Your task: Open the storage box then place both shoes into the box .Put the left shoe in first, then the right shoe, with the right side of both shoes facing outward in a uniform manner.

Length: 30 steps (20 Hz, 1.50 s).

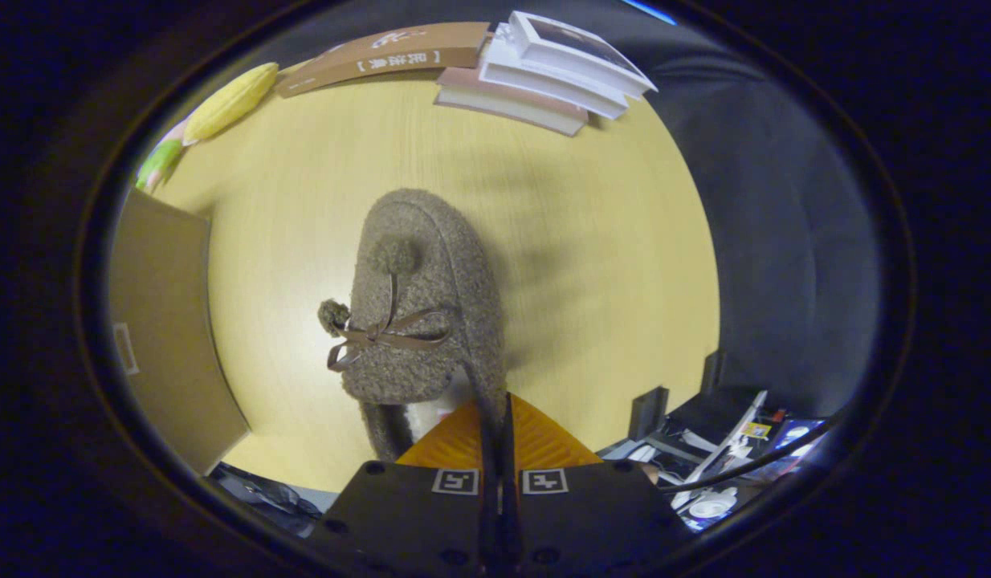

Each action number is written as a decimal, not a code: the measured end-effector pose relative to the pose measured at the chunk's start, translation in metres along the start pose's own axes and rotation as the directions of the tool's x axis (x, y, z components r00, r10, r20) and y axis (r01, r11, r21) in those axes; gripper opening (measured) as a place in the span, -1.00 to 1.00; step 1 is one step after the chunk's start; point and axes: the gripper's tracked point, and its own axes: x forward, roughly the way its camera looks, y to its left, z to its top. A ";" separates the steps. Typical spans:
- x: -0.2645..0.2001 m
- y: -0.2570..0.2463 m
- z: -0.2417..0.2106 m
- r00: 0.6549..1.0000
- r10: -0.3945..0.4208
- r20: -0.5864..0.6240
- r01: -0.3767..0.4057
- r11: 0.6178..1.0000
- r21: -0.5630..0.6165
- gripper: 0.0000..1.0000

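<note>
A fuzzy grey-brown shoe [419,297] with a ribbon bow and two pompoms hangs just ahead of my fingers, toe pointing away, above the wooden table [592,265]. My gripper [495,413] is shut on the shoe's side rim near the heel, with a thin strip of the rim pinched between both fingers. The cardboard storage box [162,337] stands to the left of the shoe. I see a plain side wall of it, and its inside is hidden.
A stack of books [544,72] and a brown book [383,56] lie at the table's far edge. A toy corn cob [226,100] lies at the far left. Beyond the table's right edge are black cloth and floor clutter [728,466].
</note>
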 end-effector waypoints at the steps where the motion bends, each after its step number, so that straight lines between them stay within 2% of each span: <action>1: -0.014 0.000 0.001 1.000 -0.021 0.011 0.021 1.000 -0.005 -0.89; 7: -0.124 0.010 0.015 0.984 -0.132 0.120 0.127 0.991 0.048 -0.88; 11: -0.188 0.048 0.025 0.974 -0.125 0.191 0.113 0.991 0.071 -0.88; 15: -0.233 0.109 0.027 0.971 -0.071 0.227 0.061 0.997 0.049 -0.88; 21: -0.240 0.198 0.017 0.979 -0.003 0.206 0.001 1.000 0.012 -0.89; 25: -0.214 0.241 0.012 0.984 0.033 0.173 -0.032 0.999 -0.012 -0.88; 30: -0.174 0.267 0.009 0.989 0.040 0.140 -0.035 0.999 -0.039 -0.88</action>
